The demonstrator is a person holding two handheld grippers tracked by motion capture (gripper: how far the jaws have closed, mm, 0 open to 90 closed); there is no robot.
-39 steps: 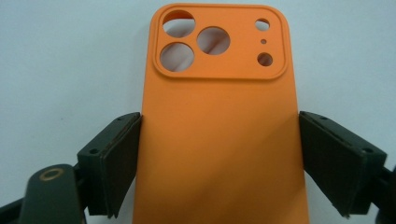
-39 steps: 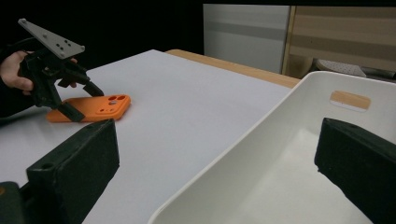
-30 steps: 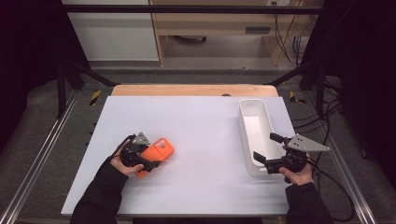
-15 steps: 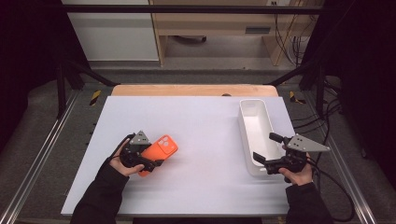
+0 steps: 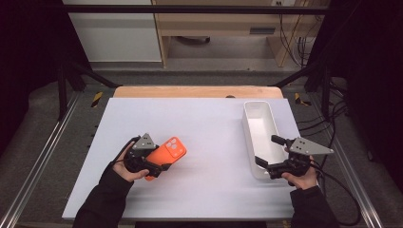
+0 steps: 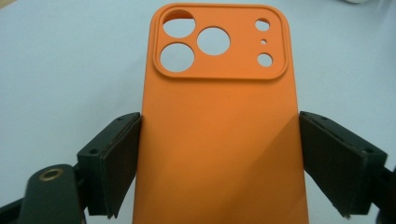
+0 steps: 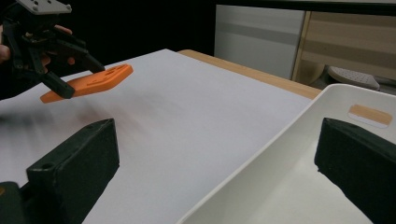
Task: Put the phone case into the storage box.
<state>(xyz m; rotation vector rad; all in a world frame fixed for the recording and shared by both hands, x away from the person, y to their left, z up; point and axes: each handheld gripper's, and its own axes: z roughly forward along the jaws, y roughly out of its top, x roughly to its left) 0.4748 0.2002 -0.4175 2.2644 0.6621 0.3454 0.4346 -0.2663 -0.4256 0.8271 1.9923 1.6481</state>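
An orange phone case (image 5: 172,148) with camera cut-outs hangs clear of the white table (image 5: 209,123), tilted, with my left gripper (image 5: 159,160) shut on its long edges. In the left gripper view both pads press against the sides of the case (image 6: 219,84), back face up. My right gripper (image 5: 267,150) stands open at the near end of a white tray (image 5: 259,105). In the right gripper view one jaw is outside the tray wall (image 7: 261,154) and the other inside it. The left gripper (image 7: 70,74) and the raised case (image 7: 102,77) show farther off.
The tray lies lengthwise along the table's right side with nothing visible in it. A wooden strip (image 5: 195,91) borders the far edge. Metal frame rails (image 5: 43,156) run along both sides of the table, and cables (image 5: 342,190) trail at the right.
My left gripper has lifted the orange case off the table and carried it a little to the right. The right gripper has stayed at the tray.
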